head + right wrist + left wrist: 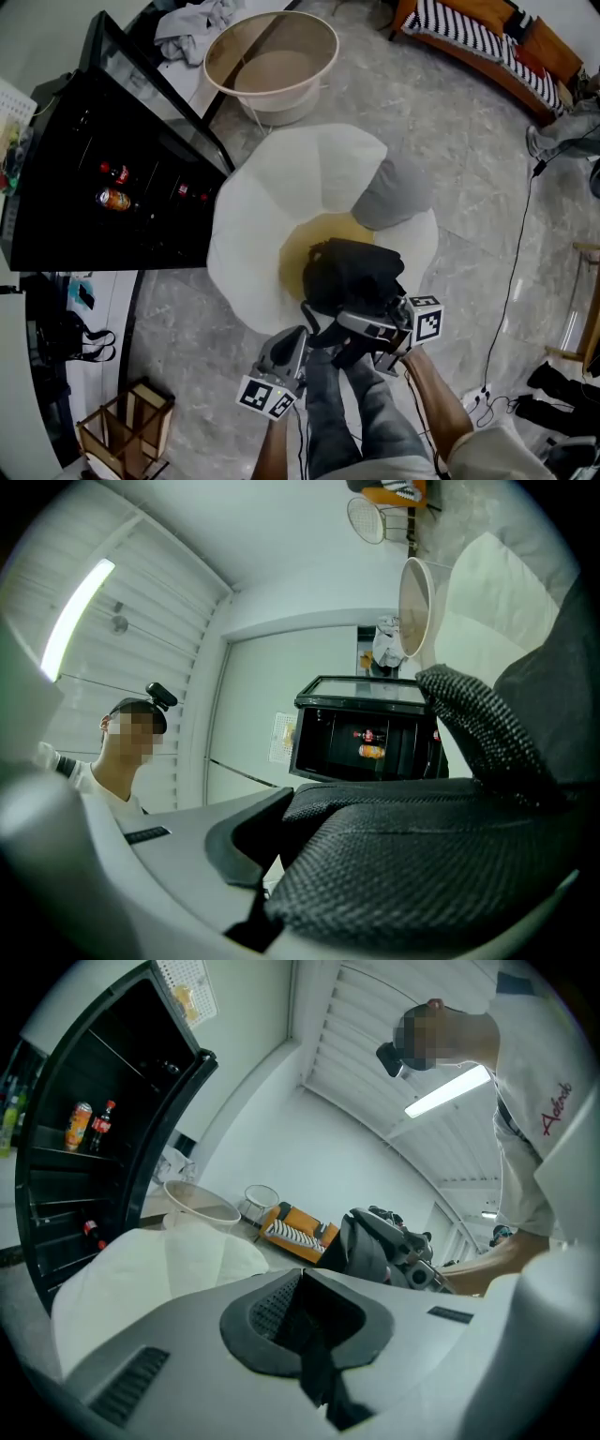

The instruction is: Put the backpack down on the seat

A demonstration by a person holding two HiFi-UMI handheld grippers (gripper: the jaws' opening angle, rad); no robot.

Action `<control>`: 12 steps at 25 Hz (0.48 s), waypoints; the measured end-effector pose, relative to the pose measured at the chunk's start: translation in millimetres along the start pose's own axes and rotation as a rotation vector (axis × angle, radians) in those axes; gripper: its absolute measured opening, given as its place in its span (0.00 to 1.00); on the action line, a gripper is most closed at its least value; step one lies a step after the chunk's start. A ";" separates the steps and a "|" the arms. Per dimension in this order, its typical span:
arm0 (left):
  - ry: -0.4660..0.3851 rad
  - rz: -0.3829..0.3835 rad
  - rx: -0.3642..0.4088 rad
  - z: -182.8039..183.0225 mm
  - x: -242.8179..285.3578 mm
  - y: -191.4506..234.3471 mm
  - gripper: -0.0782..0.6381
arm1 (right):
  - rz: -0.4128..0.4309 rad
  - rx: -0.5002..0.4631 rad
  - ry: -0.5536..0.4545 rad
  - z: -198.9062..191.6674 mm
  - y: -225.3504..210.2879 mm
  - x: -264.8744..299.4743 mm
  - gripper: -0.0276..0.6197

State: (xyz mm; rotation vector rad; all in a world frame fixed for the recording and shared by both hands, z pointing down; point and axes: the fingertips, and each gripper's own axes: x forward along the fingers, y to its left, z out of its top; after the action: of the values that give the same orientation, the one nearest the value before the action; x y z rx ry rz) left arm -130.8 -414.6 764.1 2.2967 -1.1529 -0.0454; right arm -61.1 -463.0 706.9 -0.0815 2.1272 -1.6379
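A black backpack point(352, 272) sits over the yellow seat point(298, 246) of a white petal-shaped chair point(281, 178); whether it rests on the seat or hangs just above it I cannot tell. My right gripper point(364, 328) is at the bag's near edge, shut on its padded mesh strap point(422, 855). My left gripper point(298, 339), just left of it, is shut on a thin black strap point(319, 1372). In the left gripper view the backpack point(366, 1246) shows ahead, beside the right gripper point(412, 1251). A grey cushion point(394, 192) leans on the chair's back right.
A black glass-fronted drinks cabinet point(94, 178) stands left of the chair. A round beige tub point(272, 61) is behind it. An orange sofa with a striped cover point(487, 37) sits far right. A wooden crate point(127, 422) and a floor cable point(516, 272) lie nearby.
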 end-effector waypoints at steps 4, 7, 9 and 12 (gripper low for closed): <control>-0.001 0.016 0.004 2.8 1.8 21.0 0.15 | 0.015 -0.035 0.040 31.2 -18.4 25.0 0.11; 0.008 0.023 0.014 3.1 4.1 33.0 0.15 | 0.022 -0.055 0.055 53.1 -34.6 42.7 0.11; 0.011 0.027 0.014 4.2 6.3 39.3 0.15 | 0.025 -0.051 0.050 66.6 -48.1 51.9 0.11; 0.014 0.027 0.013 4.2 9.5 44.2 0.15 | 0.012 -0.022 0.044 76.4 -74.4 58.2 0.11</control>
State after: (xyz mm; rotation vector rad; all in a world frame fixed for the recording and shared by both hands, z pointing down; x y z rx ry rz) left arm -158.1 -444.5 784.6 2.2885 -1.1804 -0.0120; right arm -100.5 -572.0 743.1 -0.0400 2.1745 -1.6237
